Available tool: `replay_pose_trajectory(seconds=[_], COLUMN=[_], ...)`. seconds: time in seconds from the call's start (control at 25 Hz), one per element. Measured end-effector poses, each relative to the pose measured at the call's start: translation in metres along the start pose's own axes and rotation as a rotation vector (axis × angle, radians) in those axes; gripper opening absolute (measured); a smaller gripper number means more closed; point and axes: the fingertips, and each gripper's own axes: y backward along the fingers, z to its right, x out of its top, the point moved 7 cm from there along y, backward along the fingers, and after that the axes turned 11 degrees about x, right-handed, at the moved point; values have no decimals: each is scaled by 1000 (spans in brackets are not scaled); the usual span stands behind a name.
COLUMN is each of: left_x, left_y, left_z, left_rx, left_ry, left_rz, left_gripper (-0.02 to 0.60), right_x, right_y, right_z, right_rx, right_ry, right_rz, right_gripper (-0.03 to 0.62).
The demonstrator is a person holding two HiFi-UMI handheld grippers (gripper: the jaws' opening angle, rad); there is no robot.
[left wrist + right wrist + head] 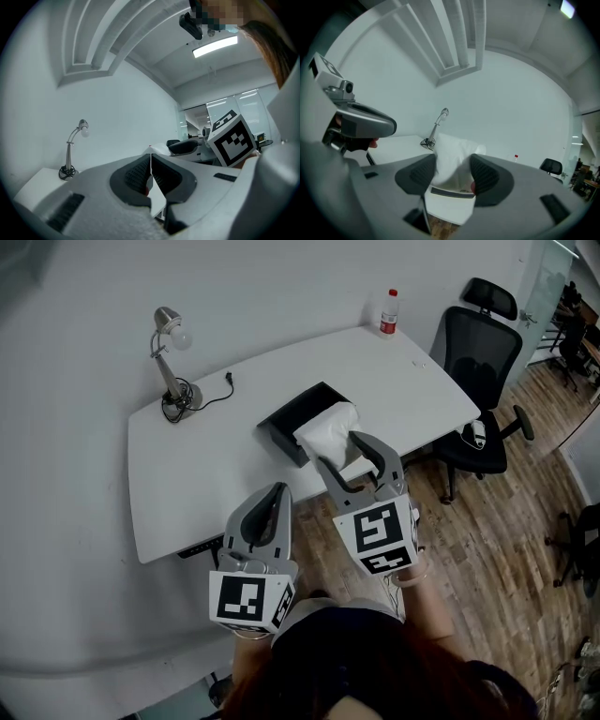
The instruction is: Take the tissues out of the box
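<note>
A black tissue box (286, 418) lies open on the white table (403, 381), near its front edge. A thick wad of white tissues (326, 427) rises out of the box's near end. My right gripper (339, 448) is shut on this wad. In the right gripper view the tissues (450, 145) fill the gap between the right gripper's (452, 164) two dark pads. My left gripper (277, 491) hovers to the left of it, in front of the table's edge. In the left gripper view its jaws (150, 161) meet with nothing between them.
A desk lamp (172, 362) with a coiled cable stands at the table's back left. At the far right corner is a water bottle (388, 312). A black office chair (478, 362) stands right of the table on the wooden floor (487, 549).
</note>
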Motion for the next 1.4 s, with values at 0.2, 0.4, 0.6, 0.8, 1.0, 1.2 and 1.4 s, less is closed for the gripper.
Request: replay_pose_trajectory(seconds=[0.2, 0.4, 0.6, 0.8, 1.0, 1.2, 1.4], left_x=[3, 8, 10, 11, 13, 13, 13], left_y=[0, 5, 10, 16, 22, 32, 44], left_z=[18, 36, 51, 64, 78, 91, 100], left_rx=[8, 17, 42, 63, 78, 87, 97], left_ry=[3, -3, -13, -13, -15, -20, -26], left_rz=[-7, -2, -11, -18, -22, -28, -30], left_gripper=[26, 26, 26, 26, 26, 26, 26], right_x=[-2, -5, -6, -9, -10, -13, -14], right_y=[15, 31, 44, 61, 78, 95, 108], right_z=[3, 8, 8, 11, 12, 10, 4], right_rx=[25, 40, 75, 81, 97, 103, 114], right_ry=[4, 22, 25, 35, 40, 42, 40], right_rz=[11, 4, 35, 32, 49, 61, 75], right_gripper=[249, 249, 249, 247, 247, 247, 245])
